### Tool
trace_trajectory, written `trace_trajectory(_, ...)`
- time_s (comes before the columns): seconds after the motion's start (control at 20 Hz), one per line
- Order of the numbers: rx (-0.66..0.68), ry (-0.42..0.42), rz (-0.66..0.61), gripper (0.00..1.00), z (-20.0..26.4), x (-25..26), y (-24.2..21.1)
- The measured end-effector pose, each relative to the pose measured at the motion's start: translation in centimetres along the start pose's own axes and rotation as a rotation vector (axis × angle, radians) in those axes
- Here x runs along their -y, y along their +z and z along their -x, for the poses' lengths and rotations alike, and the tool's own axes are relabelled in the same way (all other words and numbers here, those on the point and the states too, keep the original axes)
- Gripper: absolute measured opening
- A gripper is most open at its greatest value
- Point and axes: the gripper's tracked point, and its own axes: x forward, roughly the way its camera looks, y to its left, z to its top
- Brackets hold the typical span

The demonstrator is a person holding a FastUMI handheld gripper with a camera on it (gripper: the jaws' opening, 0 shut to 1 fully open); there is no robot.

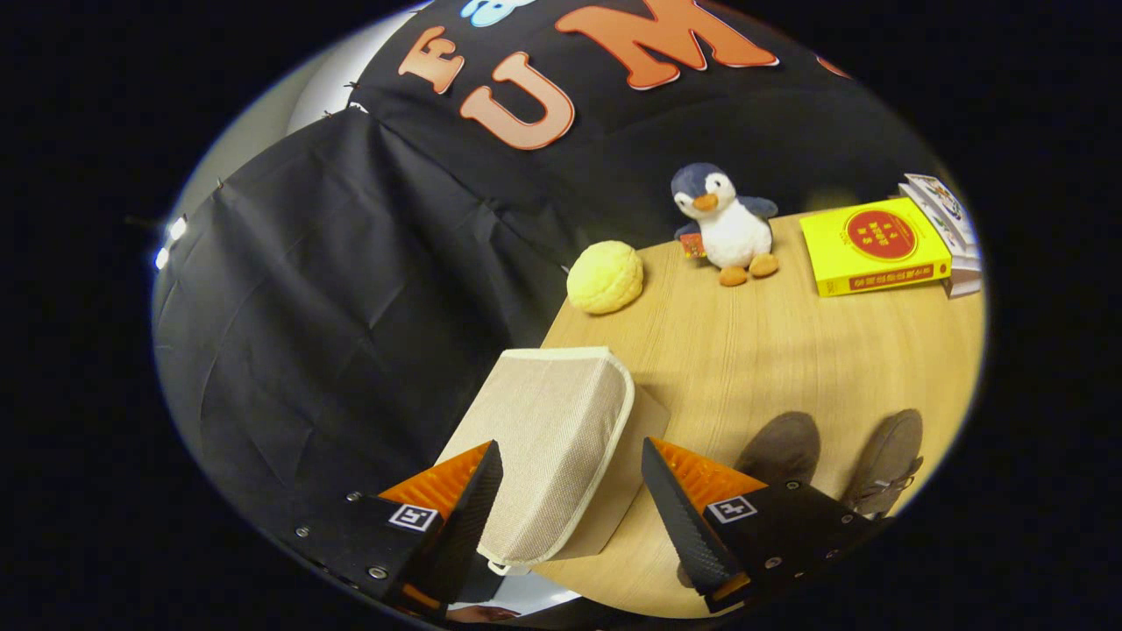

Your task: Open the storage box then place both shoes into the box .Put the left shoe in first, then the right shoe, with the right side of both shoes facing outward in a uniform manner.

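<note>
A beige fabric storage box (548, 412) with pale piping stands at the wooden table's (745, 350) near corner, its woven face turned toward me. A lighter flap shows along its right side. My gripper (570, 445) is open and its fingers straddle the box. The left finger lies against the box's left edge, while the right finger is just off the flap. Two grey-brown shoes (780, 447) (890, 456) sit side by side on the table, beyond the right finger. Their near ends are hidden behind that finger.
A yellow bun-shaped toy (605, 276) lies at the table's edge beyond the box. A plush penguin (727, 228), a yellow book (877, 245) and a stack of books (951, 228) stand along the far side. Bare wood lies between them and the shoes.
</note>
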Motion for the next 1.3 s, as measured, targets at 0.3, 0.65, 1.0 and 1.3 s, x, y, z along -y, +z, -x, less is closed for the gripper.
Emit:
trace_trajectory(0.3,-0.122,0.059,-0.065,0.96,-3.3,0.4,-4.1)
trace_trajectory(0.65,-0.211,0.15,-0.171,0.96,-6.0,-0.7,-7.2)
trace_trajectory(1.0,-0.193,0.208,-0.237,0.93,-5.7,-1.6,-6.7)
trace_trajectory(1.3,-0.114,0.294,-0.304,0.74,-2.2,-3.8,-3.8)
